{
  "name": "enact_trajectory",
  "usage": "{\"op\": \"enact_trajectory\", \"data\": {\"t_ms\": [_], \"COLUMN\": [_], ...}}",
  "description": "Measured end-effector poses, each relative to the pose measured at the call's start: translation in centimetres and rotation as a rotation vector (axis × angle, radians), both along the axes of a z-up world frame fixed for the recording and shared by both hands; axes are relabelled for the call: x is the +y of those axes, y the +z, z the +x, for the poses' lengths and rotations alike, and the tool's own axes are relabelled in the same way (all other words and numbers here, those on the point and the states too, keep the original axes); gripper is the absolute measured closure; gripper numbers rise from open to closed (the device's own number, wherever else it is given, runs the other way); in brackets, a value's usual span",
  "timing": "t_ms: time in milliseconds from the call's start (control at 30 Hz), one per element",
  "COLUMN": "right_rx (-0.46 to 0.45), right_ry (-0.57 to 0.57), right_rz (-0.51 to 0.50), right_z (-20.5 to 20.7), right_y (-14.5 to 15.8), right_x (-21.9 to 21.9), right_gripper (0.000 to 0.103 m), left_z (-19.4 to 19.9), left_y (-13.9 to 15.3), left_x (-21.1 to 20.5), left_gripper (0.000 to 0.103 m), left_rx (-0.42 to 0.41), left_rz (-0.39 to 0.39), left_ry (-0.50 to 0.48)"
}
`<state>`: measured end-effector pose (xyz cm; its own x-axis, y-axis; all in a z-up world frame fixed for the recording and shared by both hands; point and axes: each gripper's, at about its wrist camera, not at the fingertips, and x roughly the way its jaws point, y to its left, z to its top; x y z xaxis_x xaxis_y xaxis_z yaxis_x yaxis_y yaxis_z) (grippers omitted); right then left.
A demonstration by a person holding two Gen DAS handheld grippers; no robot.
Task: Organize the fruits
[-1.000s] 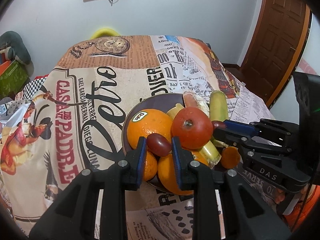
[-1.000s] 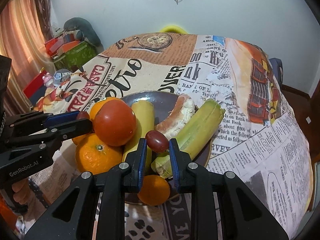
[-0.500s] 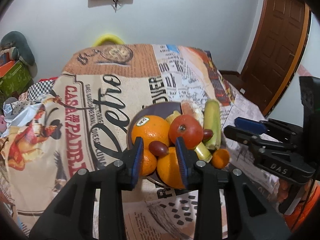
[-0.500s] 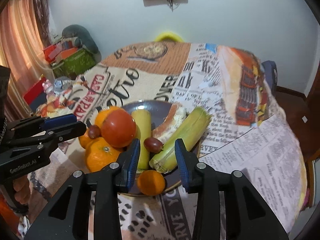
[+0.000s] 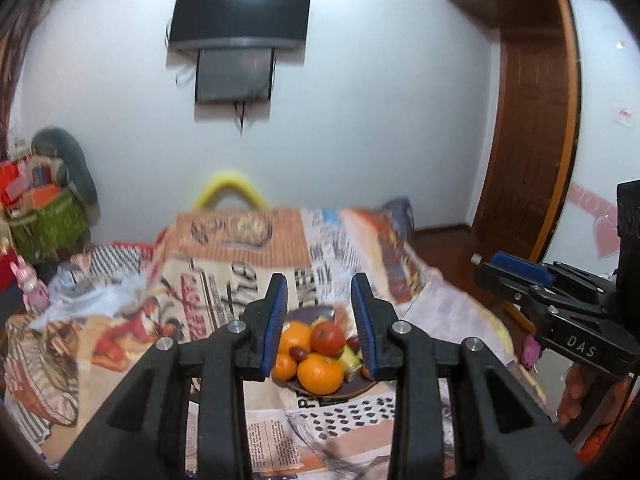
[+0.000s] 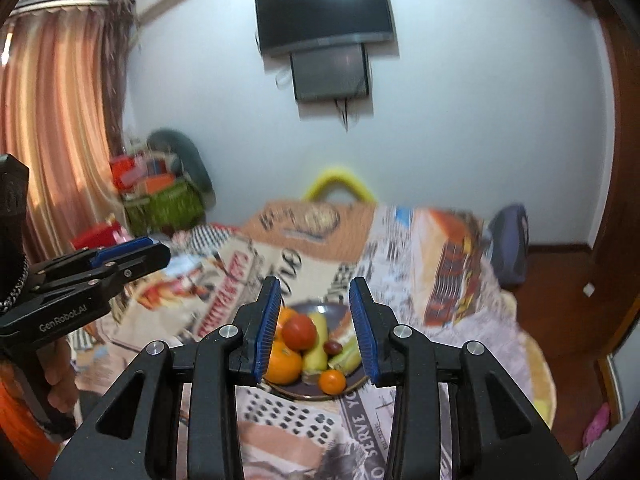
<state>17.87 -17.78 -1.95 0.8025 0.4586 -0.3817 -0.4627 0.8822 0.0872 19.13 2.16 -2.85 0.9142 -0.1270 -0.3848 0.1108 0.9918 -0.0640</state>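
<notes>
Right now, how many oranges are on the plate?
3 show: one at the back left, a small one at the front left, and one at the front centre. The small one at the front right is a fourth; others may be hidden.

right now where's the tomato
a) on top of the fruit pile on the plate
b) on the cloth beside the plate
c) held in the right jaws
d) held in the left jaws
a: the tomato sits atop the oranges on the plate, and both sets of jaws are empty.
</notes>
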Motion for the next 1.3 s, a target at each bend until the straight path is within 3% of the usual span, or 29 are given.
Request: {"op": "enact_trajectory", "data": {"t_ms": [167, 233, 333, 433, 567, 900, 1300], "right_rx": [-0.112, -0.132, -0.157, -0.187, -0.204, -0.222, -0.212], "right_ry": [-0.022, -0.02, -0.027, -0.047, -0.069, -0.123, -0.127], "right_rz": [0.046, 0.062, 0.068, 0.065, 0.075, 0.066, 0.07], "right_z": [-4.7, -5.7, -7.2, -8.2, -8.9, -9.3, -10.4], "right_y": [2.8, 3.2, 3.6, 3.6, 3.4, 3.4, 3.2], "right_x": [-0.4, -0.6, -0.6, -0.6, -0.7, -0.4, -0.8], "right_gripper": [0.07, 0.069, 0.064, 0.049, 0.032, 0.003, 0.0], "left_z": [-5.1, -6.7, -9.3, -10.6, -11.8, -12.5, -13.2], "left_y": [3.2, 4.0, 5.1, 5.5, 5.5, 5.1, 4.7], "left_x": [-0.7, -0.8, -0.9, -1.0, -1.3, -0.9, -1.0], "left_gripper": [0.068, 0.056, 0.052, 0.042, 0.036, 0.007, 0.002], "left_rx": [-0.102, -0.136, -0.186, -0.204, -0.222, -0.23, -0.243], "left_rz": [0.004, 0.005, 0.002, 0.0, 0.015, 0.01, 0.029], "left_ry": [-0.003, 0.007, 0.013, 0.019, 0.035, 0.058, 0.066]}}
